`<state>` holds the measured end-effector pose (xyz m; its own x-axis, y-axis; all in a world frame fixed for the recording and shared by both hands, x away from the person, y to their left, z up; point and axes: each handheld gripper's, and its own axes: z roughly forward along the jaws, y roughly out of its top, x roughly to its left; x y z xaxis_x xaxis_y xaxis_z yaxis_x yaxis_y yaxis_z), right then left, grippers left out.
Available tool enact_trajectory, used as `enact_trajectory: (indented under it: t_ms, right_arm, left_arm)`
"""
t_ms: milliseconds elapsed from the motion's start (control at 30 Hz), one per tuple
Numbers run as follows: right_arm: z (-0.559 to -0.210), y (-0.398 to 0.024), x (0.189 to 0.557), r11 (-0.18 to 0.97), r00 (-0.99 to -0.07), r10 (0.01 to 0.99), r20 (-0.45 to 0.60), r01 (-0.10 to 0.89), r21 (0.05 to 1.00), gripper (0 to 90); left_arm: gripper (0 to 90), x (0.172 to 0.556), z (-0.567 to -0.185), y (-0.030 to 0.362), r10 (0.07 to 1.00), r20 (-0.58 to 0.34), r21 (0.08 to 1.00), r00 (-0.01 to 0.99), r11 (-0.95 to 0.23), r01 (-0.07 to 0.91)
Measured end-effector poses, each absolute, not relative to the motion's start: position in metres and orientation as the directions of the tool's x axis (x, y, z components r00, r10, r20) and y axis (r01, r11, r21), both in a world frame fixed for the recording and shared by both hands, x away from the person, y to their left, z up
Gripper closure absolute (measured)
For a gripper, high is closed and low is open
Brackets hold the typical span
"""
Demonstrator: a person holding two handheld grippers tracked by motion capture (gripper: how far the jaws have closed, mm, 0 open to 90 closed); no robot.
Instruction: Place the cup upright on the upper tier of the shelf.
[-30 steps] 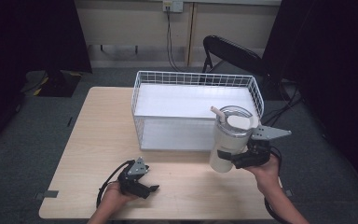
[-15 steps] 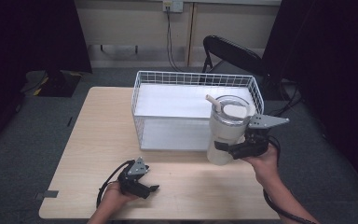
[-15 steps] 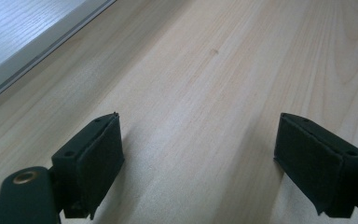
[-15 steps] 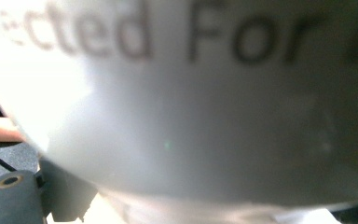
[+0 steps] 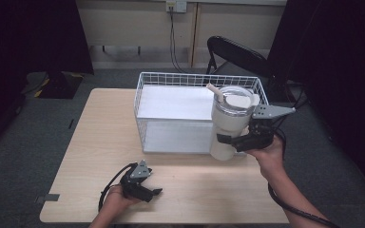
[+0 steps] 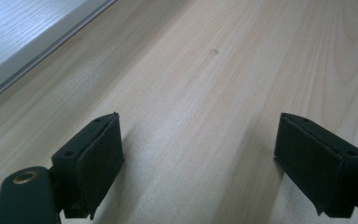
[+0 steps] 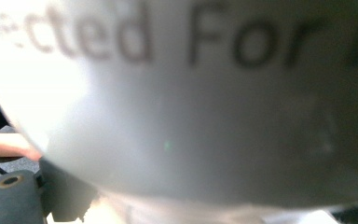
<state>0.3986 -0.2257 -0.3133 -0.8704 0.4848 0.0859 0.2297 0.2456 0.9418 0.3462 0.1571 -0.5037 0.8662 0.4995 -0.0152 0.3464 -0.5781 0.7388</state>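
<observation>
Right gripper (image 5: 232, 140) jaws clamp the smooth white tumbler (image 5: 228, 124), seemingly lifted beside the wire basket (image 5: 142, 102); left gripper (image 5: 147, 191) jaws apart.

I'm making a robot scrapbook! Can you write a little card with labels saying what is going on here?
Held thing: white tumbler with clear lid and straw
Holder: right gripper, shut on the tumbler's side
Tumbler's place: lifted, at the front right corner of the wire basket
Basket: white wire, on the wooden table
Other hand: left gripper, open, low over the table near its front edge
</observation>
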Motion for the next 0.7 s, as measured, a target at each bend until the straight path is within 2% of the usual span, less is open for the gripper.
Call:
enact_trajectory:
  t_ms: [700]
  right_arm:
    - [-0.275, -0.217, 0.415, 0.24, -0.87, 0.488, 0.076, 0.217, 0.946, 9.7]
  left_arm:
    - [14.7, 0.346, -0.504, 0.157, 0.502, -0.017, 0.742, 0.865, -0.574, 0.348]
